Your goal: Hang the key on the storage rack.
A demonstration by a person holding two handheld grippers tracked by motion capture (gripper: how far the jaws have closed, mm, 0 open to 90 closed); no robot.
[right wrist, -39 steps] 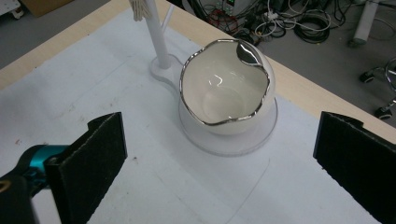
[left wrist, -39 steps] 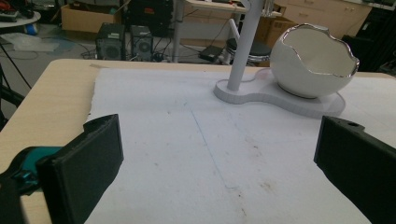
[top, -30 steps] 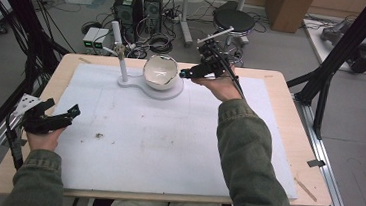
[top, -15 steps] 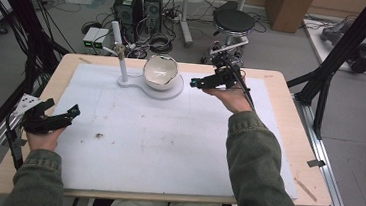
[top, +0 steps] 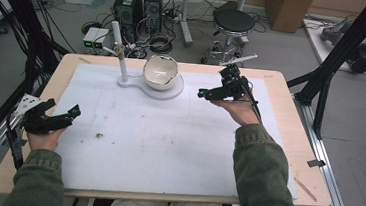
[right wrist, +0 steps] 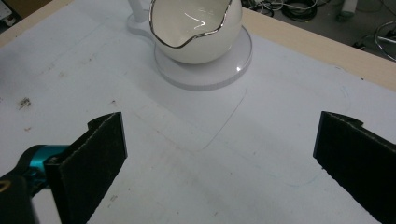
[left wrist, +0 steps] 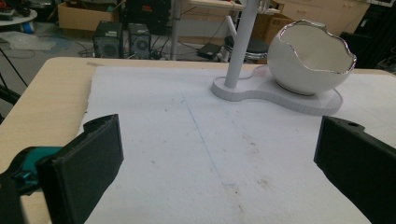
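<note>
- Two grippers were what we held over the table (top: 281, 99), one in each hand; both carried nothing.
- We kept the right gripper (top: 207, 92) just right of the eggshell bowl (top: 160, 72), apart from it and pointing toward it; its jaws stood wide, with bare white mat (right wrist: 196, 177) between them in the right gripper view.
- We saw the eggshell bowl (right wrist: 196, 30) at the far middle of the mat, white with a jagged metallic rim, tilted so its opening faced the right gripper; it sat on the round end of a white stand base (top: 164, 90); a white post (top: 121, 60) rose upright from the base's smaller end, to the bowl's left.
- We rested the left gripper (top: 62, 115) at the near left edge of the mat, well apart from the bowl; its jaws stood wide as well; the left gripper view looked across the mat to the bowl (left wrist: 310, 58) and post (left wrist: 240, 44).
- We noticed a small dark speck (top: 99, 136) on the mat near the left gripper.
</note>
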